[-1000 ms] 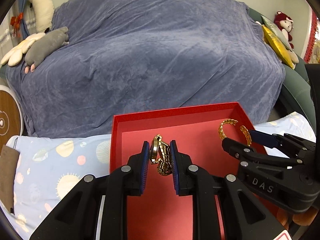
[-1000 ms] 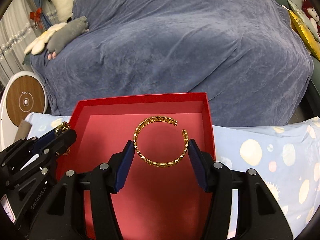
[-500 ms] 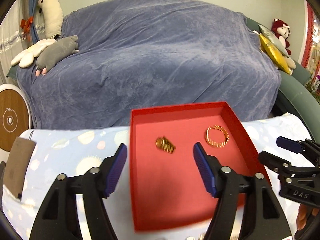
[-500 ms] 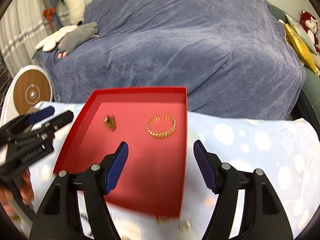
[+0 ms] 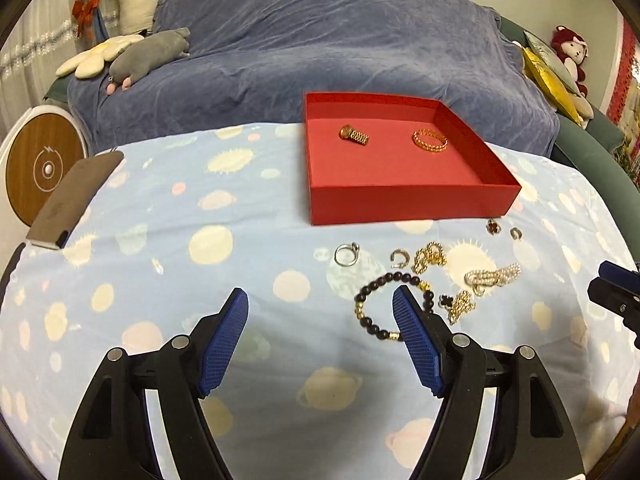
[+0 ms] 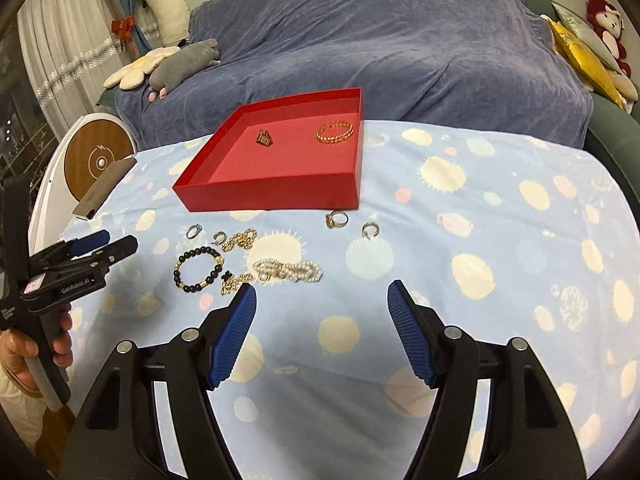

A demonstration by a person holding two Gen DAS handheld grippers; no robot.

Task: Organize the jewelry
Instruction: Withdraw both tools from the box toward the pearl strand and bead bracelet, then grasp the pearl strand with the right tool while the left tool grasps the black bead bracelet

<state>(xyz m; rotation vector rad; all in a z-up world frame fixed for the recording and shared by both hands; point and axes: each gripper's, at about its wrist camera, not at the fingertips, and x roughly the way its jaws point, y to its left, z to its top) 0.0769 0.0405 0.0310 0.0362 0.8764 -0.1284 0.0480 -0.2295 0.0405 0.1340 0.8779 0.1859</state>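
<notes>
Two claws wide and empty, left claw [image 6: 108, 246] opening, marked "GenRobot.AI", right claw [image 6: 322, 334] unmarked

the counter [image 5: 168, 264] has a light blue cloth with pale round spots over it. a red box [image 5: 404, 196] sits on the cloth at the far side. in front of the box lie small things, apart from each other: a silver ring [image 5: 346, 255], a dark bead bracelet [image 5: 370, 312], a gold chain [image 5: 430, 256] and white pearls [image 5: 493, 275]. a flat brown thing [image 5: 76, 200] lies at the left edge.
</notes>
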